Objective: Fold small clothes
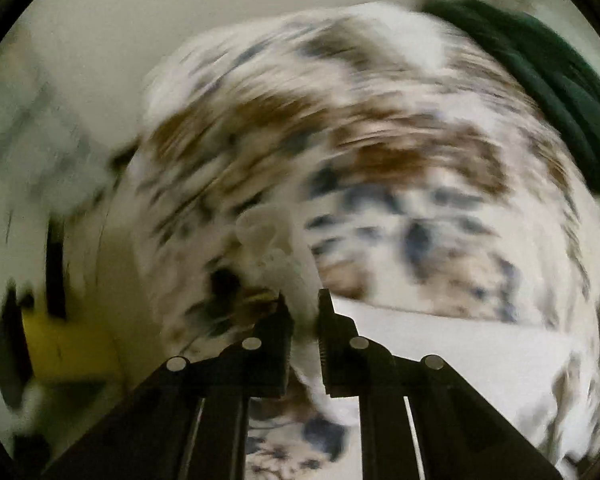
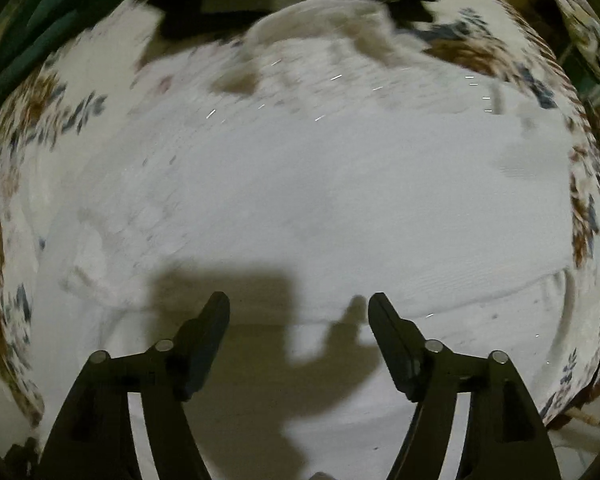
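A white small garment lies spread over a floral cloth; its far edge is rumpled and lifted. My right gripper is open and empty, just above the garment's near part. In the left wrist view, my left gripper is shut on a white bunch of the garment, held above the floral cloth. A flat white part of the garment lies to its right. The left view is motion-blurred.
A dark green fabric lies at the far right in the left view and at the far left in the right view. A yellow object sits at the left. Dark shapes stand beyond the garment.
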The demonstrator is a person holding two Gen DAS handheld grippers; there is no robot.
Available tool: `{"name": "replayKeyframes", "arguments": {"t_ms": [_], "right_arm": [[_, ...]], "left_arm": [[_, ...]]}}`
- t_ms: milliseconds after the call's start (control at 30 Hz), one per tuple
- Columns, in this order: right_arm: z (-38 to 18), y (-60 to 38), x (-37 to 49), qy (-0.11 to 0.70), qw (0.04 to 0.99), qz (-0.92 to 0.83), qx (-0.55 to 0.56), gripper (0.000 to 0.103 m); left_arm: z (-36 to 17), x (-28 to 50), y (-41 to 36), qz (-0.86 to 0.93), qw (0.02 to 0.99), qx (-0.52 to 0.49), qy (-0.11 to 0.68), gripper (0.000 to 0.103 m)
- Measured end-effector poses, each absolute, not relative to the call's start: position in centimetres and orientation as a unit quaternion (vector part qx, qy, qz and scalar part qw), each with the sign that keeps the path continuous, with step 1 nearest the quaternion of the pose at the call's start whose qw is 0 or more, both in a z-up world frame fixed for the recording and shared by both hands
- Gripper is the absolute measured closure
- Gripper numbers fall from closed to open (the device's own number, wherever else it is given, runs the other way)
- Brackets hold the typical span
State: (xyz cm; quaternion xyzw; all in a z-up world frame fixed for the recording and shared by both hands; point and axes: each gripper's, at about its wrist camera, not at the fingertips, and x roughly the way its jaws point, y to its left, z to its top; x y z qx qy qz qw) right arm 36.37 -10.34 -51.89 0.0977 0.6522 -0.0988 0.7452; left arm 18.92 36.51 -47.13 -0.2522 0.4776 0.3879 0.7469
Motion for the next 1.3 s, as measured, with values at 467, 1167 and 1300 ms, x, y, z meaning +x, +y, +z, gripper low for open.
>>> {"name": "replayKeyframes", "arguments": {"t_ms": [467,1167,1300], "right_arm": [[-49.6,-29.4,35.0,0.643,0.742,-0.116,0.153,0.027],[-48.2,-45.3,30.7,0.625,0.715,-0.051,0.309,0.027],[-48.3,-42.0,34.6,0.624,0.712,-0.012,0.322,0.027]], "left_arm": [[-39.6,35.3,0.1,0.094,0.876,-0.111,0.46,0.094],[-42.5,34.2,-7.7,0.103,0.862,-0.054,0.493,0.019],[-43.7,32.4,-1.0,0.185,0.841,-0.046,0.506,0.018]]}}
